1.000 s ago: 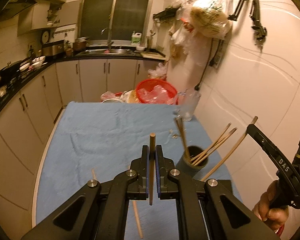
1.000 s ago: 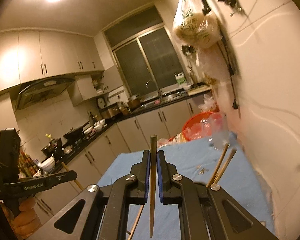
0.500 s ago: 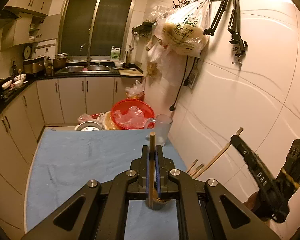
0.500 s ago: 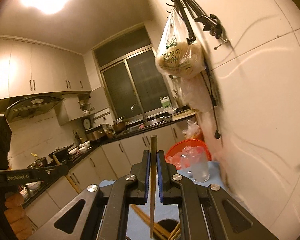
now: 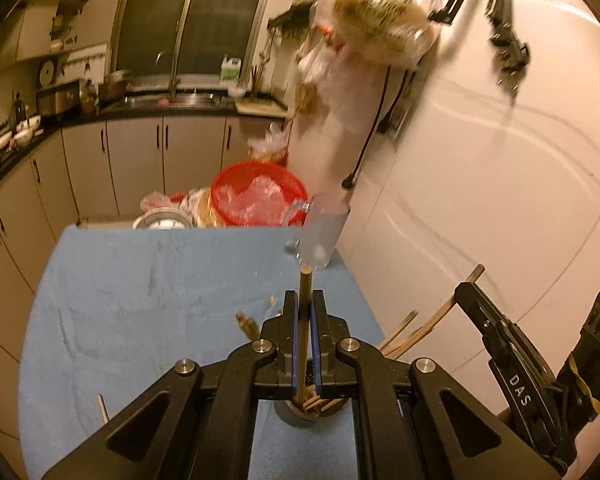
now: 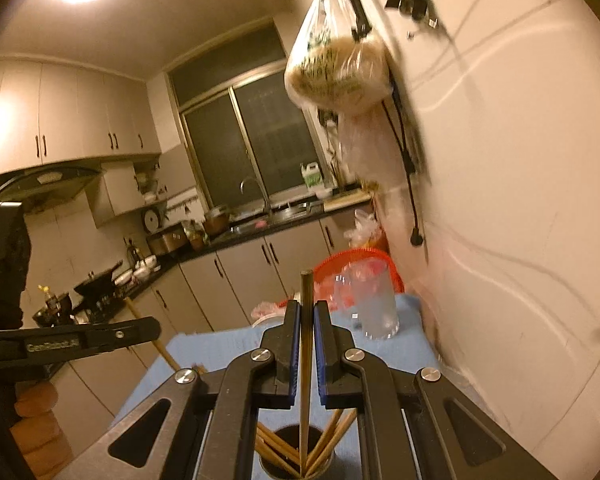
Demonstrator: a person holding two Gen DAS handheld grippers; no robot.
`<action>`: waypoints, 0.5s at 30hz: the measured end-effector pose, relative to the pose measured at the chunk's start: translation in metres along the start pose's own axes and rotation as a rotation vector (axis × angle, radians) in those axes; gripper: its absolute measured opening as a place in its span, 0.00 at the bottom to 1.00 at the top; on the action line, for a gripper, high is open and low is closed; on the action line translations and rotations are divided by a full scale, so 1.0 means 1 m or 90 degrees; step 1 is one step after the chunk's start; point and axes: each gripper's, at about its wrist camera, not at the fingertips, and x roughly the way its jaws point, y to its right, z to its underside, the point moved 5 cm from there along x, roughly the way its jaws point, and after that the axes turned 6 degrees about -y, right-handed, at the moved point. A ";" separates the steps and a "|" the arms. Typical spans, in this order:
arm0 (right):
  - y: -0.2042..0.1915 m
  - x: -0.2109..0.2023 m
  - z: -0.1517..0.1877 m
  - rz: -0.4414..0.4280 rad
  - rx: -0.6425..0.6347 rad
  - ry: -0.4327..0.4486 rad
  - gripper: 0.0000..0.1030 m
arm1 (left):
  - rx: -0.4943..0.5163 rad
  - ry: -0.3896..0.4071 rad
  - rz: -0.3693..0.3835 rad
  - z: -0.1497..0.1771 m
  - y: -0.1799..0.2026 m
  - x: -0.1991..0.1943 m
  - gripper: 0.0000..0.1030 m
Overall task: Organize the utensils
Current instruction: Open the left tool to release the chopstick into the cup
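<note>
Left tongs [image 5: 305,336]: pressed together on a single wooden chopstick [image 5: 303,312], which stood upright between the blue pads with its top end clear above them.
Left chopstick's lower end: reached down into the dark round holder cup [image 5: 309,416] directly beneath the tongs.
Right tongs [image 6: 307,344]: likewise pinched shut on a second thin wooden chopstick [image 6: 306,320], held near vertical.
Right chopstick's tip: sat inside the holder cup [image 6: 296,460], among the bundle of wooden chopsticks [image 6: 278,450] already fanned out in it.
Holder cup: stood on the worktop covered with a blue cloth [image 5: 140,296], near its right edge and close to the white wall [image 5: 480,200].
Loose piece: one more wooden stick [image 5: 102,408] lay flat on the cloth at lower left, well apart from the cup.
In the way: the leaning chopsticks crowded the mouth of the cup around both held sticks; the right tongs' black body [image 5: 512,364] hung just beside the cup in the left wrist view.
Beyond the cup: a clear plastic measuring jug [image 6: 374,300] stood at the cloth's far right corner.
Behind the worktop: a red plastic basket [image 5: 256,196] holding crumpled clear plastic.
On the wall: a plastic bag of pale contents [image 6: 336,64] hung from a black hook rail.
Person: fingers [image 6: 32,408] showed at the left edge of the right wrist view.
</note>
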 end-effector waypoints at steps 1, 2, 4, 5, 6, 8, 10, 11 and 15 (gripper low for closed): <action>0.000 0.004 0.004 -0.001 0.001 -0.008 0.07 | -0.004 -0.010 0.000 0.003 -0.003 0.006 0.06; 0.000 0.007 0.009 -0.003 0.002 -0.017 0.07 | -0.006 -0.018 -0.002 0.006 -0.005 0.012 0.06; 0.001 0.014 0.018 -0.002 0.003 -0.034 0.07 | -0.003 -0.029 -0.005 0.013 -0.007 0.019 0.06; 0.001 0.017 0.021 -0.002 0.004 -0.040 0.07 | -0.001 -0.035 -0.005 0.017 -0.008 0.023 0.06; 0.002 0.019 0.024 -0.001 0.007 -0.047 0.07 | 0.001 -0.039 -0.003 0.020 -0.009 0.026 0.06; 0.006 0.023 0.029 -0.001 0.019 -0.061 0.08 | 0.006 -0.048 0.003 0.025 -0.009 0.029 0.06; 0.008 0.024 0.031 -0.004 0.026 -0.074 0.08 | 0.008 -0.049 0.005 0.027 -0.010 0.030 0.06; 0.010 0.024 0.031 -0.009 0.032 -0.079 0.09 | 0.009 -0.048 0.004 0.027 -0.010 0.028 0.06; 0.009 0.011 0.026 -0.003 0.030 -0.065 0.11 | 0.005 -0.035 0.013 0.028 -0.014 0.013 0.15</action>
